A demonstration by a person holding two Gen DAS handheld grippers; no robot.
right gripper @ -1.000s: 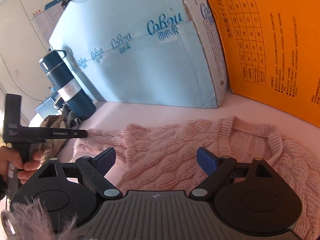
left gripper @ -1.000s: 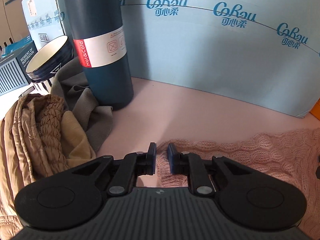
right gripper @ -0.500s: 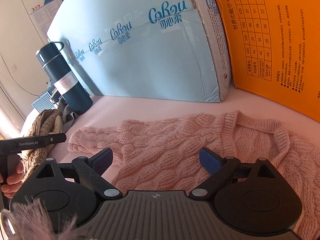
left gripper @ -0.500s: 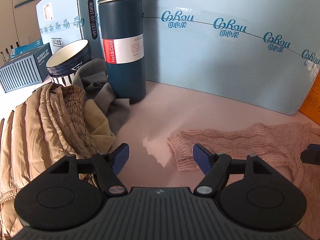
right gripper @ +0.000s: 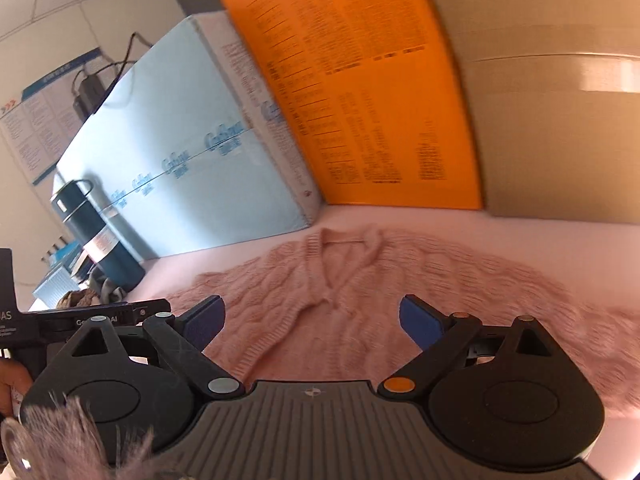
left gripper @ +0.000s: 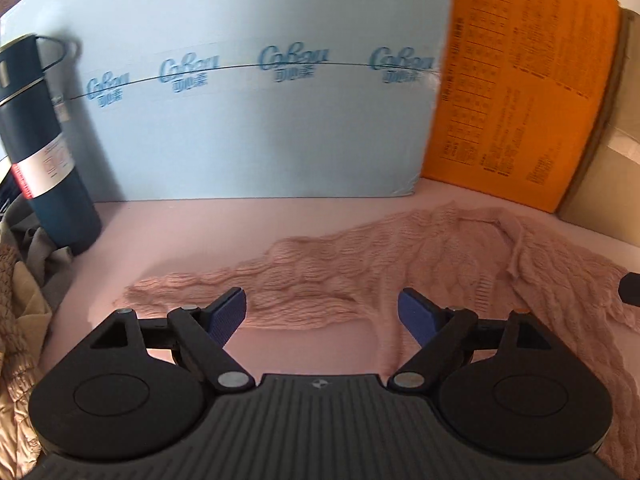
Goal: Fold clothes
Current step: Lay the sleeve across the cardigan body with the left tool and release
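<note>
A pink cable-knit sweater (left gripper: 400,256) lies spread flat on the pink table, one sleeve stretched out to the left (left gripper: 192,288). My left gripper (left gripper: 322,314) is open and empty, just above the sleeve's near edge. In the right wrist view the sweater (right gripper: 360,280) shows its V-neck collar at the middle. My right gripper (right gripper: 312,320) is open and empty over the sweater's body. The left gripper's body (right gripper: 80,318) shows at the left edge of that view.
A dark blue thermos (left gripper: 40,152) stands at the left by a light blue box (left gripper: 260,120). An orange box (left gripper: 516,100) and a brown carton (right gripper: 560,120) stand behind the sweater. Tan and grey clothes (left gripper: 20,300) are piled at the left.
My left gripper opened, let go of the sleeve cuff and swung right, towards the sweater's body. My right gripper also swung right, over the collar. The sleeve now lies flat.
</note>
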